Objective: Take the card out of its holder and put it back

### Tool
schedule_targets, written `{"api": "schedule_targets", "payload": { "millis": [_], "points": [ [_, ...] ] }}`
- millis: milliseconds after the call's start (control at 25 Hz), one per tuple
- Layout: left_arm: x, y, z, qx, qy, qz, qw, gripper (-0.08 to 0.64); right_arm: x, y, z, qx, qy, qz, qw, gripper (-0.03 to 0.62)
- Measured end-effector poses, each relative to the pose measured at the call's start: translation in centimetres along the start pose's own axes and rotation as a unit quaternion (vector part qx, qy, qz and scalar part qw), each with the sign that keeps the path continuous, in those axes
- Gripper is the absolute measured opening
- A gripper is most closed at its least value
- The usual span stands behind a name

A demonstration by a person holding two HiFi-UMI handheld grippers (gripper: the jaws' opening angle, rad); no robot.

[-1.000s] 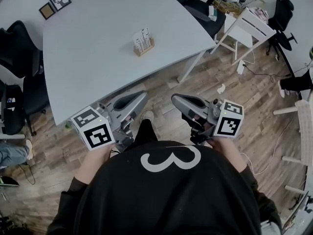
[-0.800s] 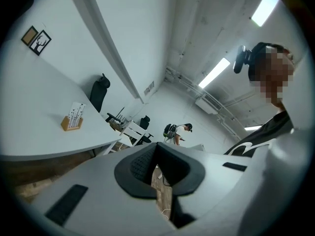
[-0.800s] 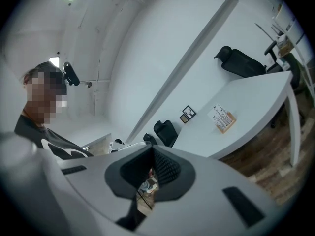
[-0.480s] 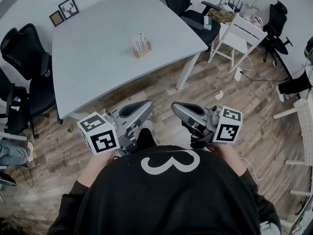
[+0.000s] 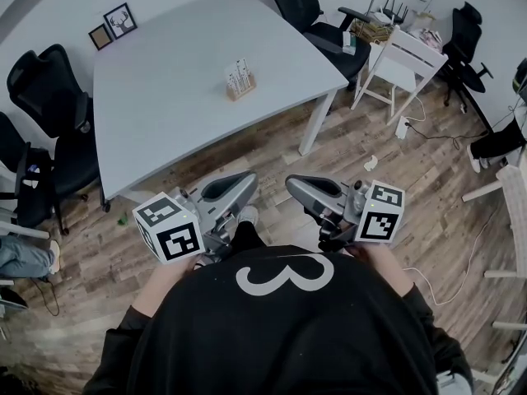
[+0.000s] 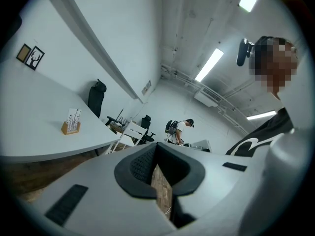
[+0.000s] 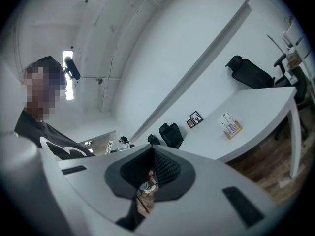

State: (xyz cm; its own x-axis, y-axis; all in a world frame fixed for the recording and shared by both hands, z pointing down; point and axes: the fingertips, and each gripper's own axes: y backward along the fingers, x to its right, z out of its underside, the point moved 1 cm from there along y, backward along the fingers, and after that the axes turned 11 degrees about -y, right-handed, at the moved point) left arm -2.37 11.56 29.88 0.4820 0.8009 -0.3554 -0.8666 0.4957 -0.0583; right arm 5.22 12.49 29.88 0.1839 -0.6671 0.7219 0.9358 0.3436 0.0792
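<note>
A wooden card holder [image 5: 239,81] with white cards standing upright in it sits near the middle of the white table [image 5: 165,97]. It also shows small in the left gripper view as the holder [image 6: 72,122] and in the right gripper view as the holder [image 7: 230,125]. Both grippers hang low in front of my body, over the wooden floor and well short of the table. My left gripper [image 5: 240,181] is shut with nothing in it. My right gripper [image 5: 296,184] is also shut and holds nothing. Neither touches the holder.
Black office chairs [image 5: 45,97] stand left of the table and another chair [image 5: 309,11] behind it. A white chair [image 5: 403,56] and floor cables [image 5: 436,134] lie to the right. Two picture frames [image 5: 115,23] rest at the table's far corner. A person [image 6: 182,130] stands far off.
The table and holder now look a little smaller and farther in the head view, with more floor showing in front. Both grippers stay shut in front of my body.
</note>
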Motion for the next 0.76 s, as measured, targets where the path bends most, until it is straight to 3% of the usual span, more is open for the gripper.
{"api": "schedule_targets", "payload": {
  "millis": [760],
  "points": [
    [-0.6,-0.5,-0.2,-0.005,-0.01,0.0,0.9999,0.014,0.5,-0.2,-0.5,0.0,-0.003,0.007,1.0,0.009]
  ]
}}
